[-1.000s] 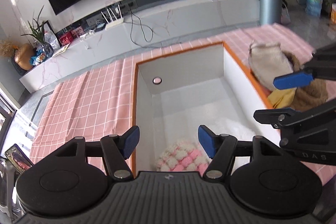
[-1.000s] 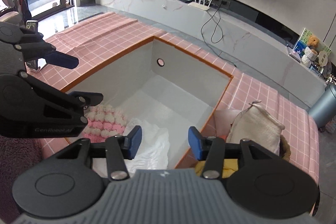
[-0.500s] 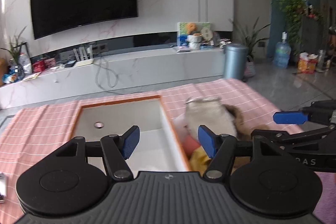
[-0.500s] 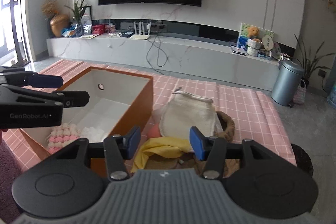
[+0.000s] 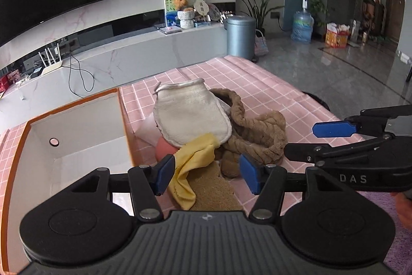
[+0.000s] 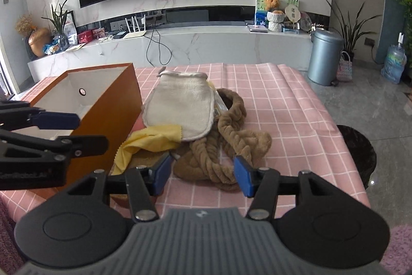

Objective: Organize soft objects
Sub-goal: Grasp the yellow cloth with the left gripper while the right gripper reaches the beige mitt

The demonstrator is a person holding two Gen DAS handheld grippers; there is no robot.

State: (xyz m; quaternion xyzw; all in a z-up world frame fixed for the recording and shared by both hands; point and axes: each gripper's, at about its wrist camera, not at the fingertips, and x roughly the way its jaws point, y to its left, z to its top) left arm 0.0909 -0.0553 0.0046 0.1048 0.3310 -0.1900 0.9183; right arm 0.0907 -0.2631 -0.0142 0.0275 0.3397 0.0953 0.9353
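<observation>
A pile of soft things lies on the pink checked cloth to the right of an orange box with white inner walls point(image 5: 77, 125) point(image 6: 108, 115). On top is a cream mitt point(image 5: 190, 112) point(image 6: 180, 107). Under it are a yellow cloth point(image 5: 191, 164) point(image 6: 152, 138), a brown braided plush rope point(image 5: 257, 135) point(image 6: 226, 146), a pink round thing point(image 5: 164, 150) and a coarse brown mat point(image 5: 213, 192). My left gripper point(image 5: 206, 174) point(image 6: 91, 132) hovers over the yellow cloth, its jaws closing, pads touching nothing. My right gripper point(image 6: 203, 174) point(image 5: 301, 141) stands open just before the brown rope.
The tablecloth point(image 6: 283, 107) ends at the right, where a dark round object point(image 6: 358, 146) sits below the edge. Beyond the table stand a marble console point(image 6: 206, 43) and a grey bin point(image 6: 324, 56). A hand point(image 5: 404, 208) shows at the right edge.
Both grippers have swung right from over the box's inside to the pile and come lower. The pink and white knit thing in the box has gone out of view.
</observation>
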